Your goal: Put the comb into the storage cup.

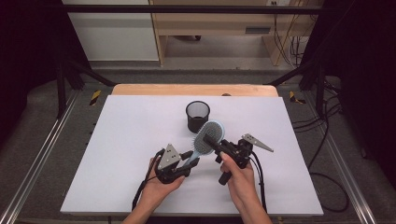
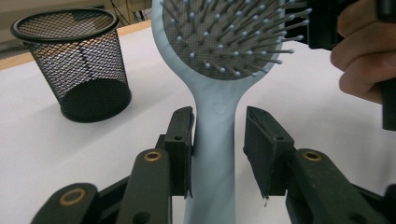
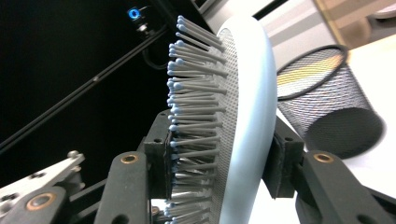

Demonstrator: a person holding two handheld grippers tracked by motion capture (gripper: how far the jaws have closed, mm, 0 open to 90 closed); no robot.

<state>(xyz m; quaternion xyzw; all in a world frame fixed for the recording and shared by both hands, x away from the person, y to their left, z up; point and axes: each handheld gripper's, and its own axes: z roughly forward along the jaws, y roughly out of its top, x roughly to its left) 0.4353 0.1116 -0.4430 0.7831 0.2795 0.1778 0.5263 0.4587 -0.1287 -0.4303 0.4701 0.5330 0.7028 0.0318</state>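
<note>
Lab recording bay: white-topped table (image 1: 140,140) framed by black metal struts (image 1: 187,9), floor rails (image 1: 37,154), hazard tape (image 1: 95,97), loose cables (image 1: 327,140) at right.

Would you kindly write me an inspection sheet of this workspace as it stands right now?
Surface: white table top, bare apart from the cup; wooden edge at the far side.
Job's things: light blue hairbrush held off the table between both grippers; black mesh cup upright and empty behind it.
Clutter: nothing seen.
Grippers: left gripper has its jaws either side of the brush handle, one jaw touching, a gap at the other; right gripper is clamped across the brush head, bristles against one jaw.
Cables: a black cable trails from each gripper towards the person.
Surroundings: dark frame rails, floor cables on the right, wooden furniture beyond.
</note>
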